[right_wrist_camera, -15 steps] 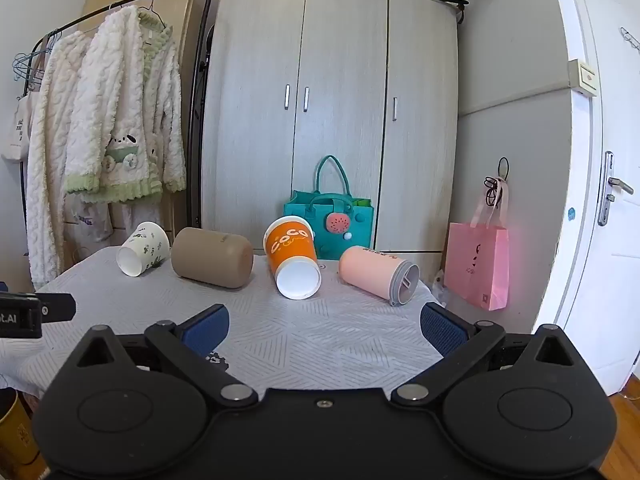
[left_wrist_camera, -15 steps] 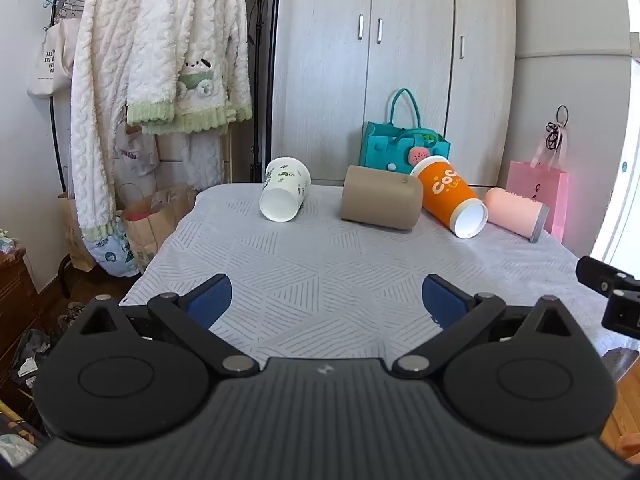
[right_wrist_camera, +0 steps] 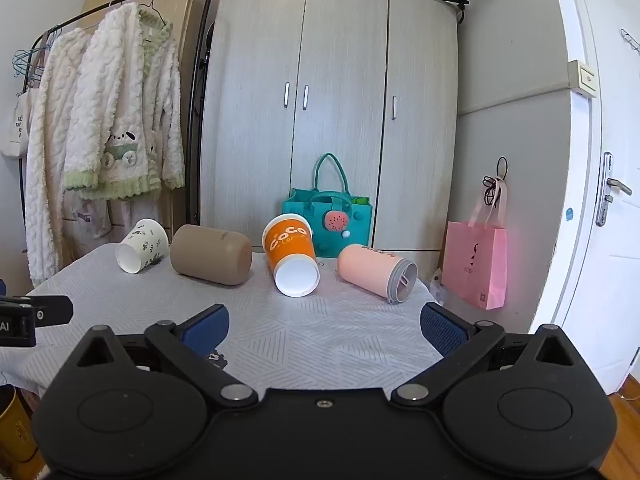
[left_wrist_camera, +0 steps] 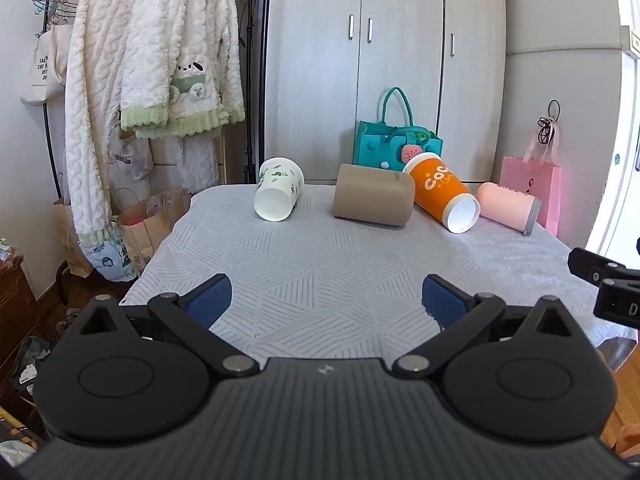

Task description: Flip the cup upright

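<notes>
Right wrist: teal bag (right_wrist_camera: 328,220) behind orange cup (right_wrist_camera: 291,258)

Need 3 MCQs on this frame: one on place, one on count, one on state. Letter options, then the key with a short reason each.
1. Which cup lies furthest left on the table?
A. the orange cup
B. the white leaf-print cup
C. the pink cup

2. How many cups lie on the table?
A. two
B. three
C. four

3. How are the right gripper's fingers?
A. spread apart, holding nothing
B. shut on the tan cup
C. shut on the pink cup

Key:
1 B: the white leaf-print cup is left of the tan cup, orange cup and pink cup.
2 C: those four, all on their sides.
3 A: the right gripper shows only tablecloth between its fingers.
</notes>
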Available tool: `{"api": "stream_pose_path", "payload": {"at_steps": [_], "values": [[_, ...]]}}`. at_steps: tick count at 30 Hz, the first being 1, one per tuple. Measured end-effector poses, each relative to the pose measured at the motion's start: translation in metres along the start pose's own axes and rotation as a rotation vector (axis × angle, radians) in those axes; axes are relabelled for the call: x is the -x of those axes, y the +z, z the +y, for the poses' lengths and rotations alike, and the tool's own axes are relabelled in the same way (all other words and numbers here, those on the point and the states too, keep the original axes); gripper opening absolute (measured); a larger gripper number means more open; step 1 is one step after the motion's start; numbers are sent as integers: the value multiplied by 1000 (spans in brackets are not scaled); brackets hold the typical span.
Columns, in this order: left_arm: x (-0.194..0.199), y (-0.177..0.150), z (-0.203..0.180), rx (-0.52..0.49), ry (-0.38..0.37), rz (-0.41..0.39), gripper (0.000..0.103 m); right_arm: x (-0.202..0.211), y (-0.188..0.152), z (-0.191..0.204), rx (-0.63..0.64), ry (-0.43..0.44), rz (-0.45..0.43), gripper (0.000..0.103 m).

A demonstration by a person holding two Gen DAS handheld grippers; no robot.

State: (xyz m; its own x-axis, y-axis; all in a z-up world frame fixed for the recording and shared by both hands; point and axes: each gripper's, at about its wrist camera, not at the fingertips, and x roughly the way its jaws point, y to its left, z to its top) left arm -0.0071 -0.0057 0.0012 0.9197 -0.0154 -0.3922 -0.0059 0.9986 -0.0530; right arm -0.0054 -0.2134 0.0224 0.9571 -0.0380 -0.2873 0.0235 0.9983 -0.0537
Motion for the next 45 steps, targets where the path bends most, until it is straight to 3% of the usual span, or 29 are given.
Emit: {"api": "stream_pose_path", "payload": {"at_steps": [7,24,45], "values": [[-3,-2,4,-9,23,-10,103,-2,-3,2,3,1,5,103],[-6,-5,13,47,-3,8,103,-4,-1,3,15,2,16,103],[-6,-10,13,18,28,22,103,-3,-2,4,28,3,26,103]]}}
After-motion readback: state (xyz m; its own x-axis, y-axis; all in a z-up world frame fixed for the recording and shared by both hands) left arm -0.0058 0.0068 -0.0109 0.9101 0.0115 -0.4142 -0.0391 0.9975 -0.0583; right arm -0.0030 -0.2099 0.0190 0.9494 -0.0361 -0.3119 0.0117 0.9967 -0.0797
